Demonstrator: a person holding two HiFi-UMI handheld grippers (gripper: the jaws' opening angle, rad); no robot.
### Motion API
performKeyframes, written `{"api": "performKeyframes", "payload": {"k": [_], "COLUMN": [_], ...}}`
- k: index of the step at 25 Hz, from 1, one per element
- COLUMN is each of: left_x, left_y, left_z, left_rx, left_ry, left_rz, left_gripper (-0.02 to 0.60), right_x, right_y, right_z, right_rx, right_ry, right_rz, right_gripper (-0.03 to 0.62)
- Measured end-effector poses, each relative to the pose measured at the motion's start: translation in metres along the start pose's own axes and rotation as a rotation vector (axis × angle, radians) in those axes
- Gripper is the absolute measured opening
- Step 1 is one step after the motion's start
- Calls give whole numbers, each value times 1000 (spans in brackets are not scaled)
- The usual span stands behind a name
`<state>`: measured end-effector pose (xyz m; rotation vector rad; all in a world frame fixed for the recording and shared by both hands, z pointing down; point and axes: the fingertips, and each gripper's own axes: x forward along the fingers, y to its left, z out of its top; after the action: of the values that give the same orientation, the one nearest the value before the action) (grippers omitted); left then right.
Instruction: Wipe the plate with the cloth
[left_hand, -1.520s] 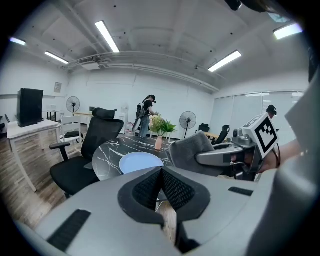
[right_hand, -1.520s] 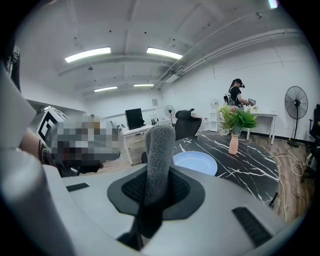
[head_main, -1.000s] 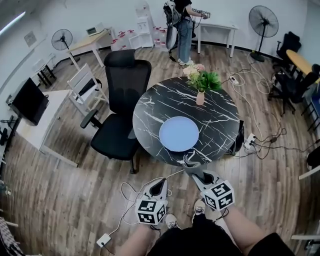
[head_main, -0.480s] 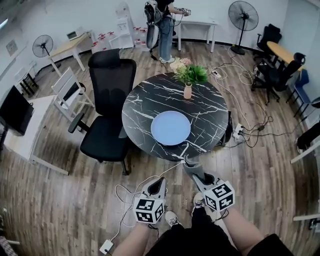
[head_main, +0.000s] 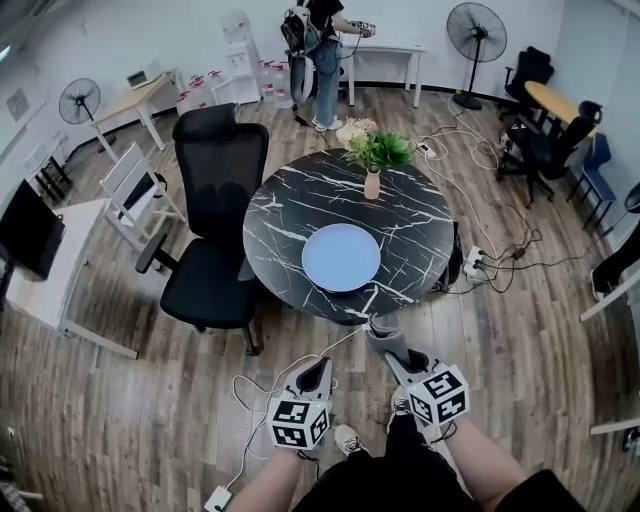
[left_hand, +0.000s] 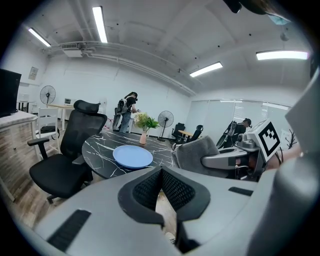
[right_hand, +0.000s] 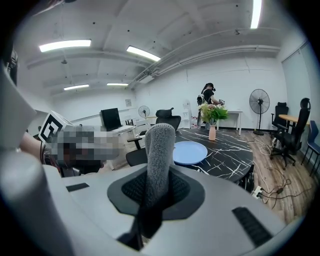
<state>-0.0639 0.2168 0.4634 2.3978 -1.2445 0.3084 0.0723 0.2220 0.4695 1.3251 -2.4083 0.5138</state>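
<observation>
A light blue plate lies on the near half of a round black marble table. My right gripper hangs just in front of the table's near edge, shut on a folded grey cloth that stands up between its jaws. The plate shows beyond the cloth in the right gripper view. My left gripper is lower and to the left, over the wooden floor, shut with nothing in it. The left gripper view shows the plate ahead and the cloth to its right.
A black office chair stands at the table's left. A vase of flowers sits at the table's far side. White cables run over the floor near my feet, and a power strip lies right of the table. A person stands at the back.
The head view has shifted, so the table and plate sit a little further left and higher in the picture. Both grippers keep their places before the table's edge, jaws unchanged.
</observation>
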Motion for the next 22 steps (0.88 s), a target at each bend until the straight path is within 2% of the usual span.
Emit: {"api": "performKeyframes", "payload": {"k": [22], "left_x": [10], "left_y": [11], "left_z": [0], "left_rx": [-14], "left_ry": [13], "left_rz": [-1], "left_gripper": [18], "right_x": [12], "right_y": [-6], "right_z": [-1], "right_rx": [14], "right_ry": [16], "right_rz": [-7], "right_gripper": [57]}}
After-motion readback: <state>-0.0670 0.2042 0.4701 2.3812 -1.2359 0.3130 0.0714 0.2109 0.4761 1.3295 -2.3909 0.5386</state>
